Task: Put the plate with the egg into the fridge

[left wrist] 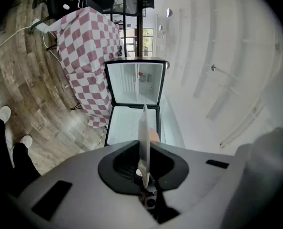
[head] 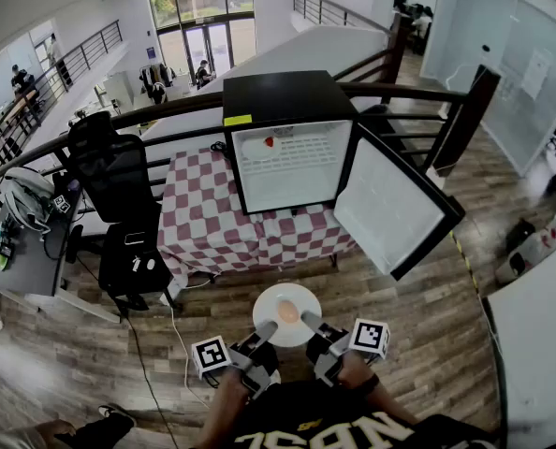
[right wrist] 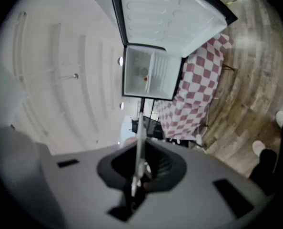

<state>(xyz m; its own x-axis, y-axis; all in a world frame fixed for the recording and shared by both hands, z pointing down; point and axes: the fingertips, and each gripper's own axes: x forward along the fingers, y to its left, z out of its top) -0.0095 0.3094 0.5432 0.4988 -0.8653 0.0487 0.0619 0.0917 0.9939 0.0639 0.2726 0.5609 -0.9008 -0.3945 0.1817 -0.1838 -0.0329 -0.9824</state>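
A white plate (head: 286, 316) with a brownish egg (head: 286, 308) on it hangs level in front of me, above the wooden floor. My left gripper (head: 266, 331) is shut on the plate's near left rim and my right gripper (head: 310, 321) on its near right rim. In the left gripper view the plate (left wrist: 144, 137) shows edge-on, clamped in the gripper (left wrist: 145, 176), with the egg (left wrist: 154, 136) just beside it. The right gripper view shows the plate (right wrist: 140, 137) edge-on in that gripper (right wrist: 137, 175) too. The black mini fridge (head: 285, 143) stands ahead on a table, white inside, its door (head: 390, 204) swung open to the right.
The fridge sits on a table with a red-and-white checkered cloth (head: 212, 218). A black office chair (head: 119, 213) and a cluttered desk (head: 21, 241) stand to the left. A black railing (head: 418, 92) runs behind the fridge. A white counter edge (head: 540, 344) is at the right.
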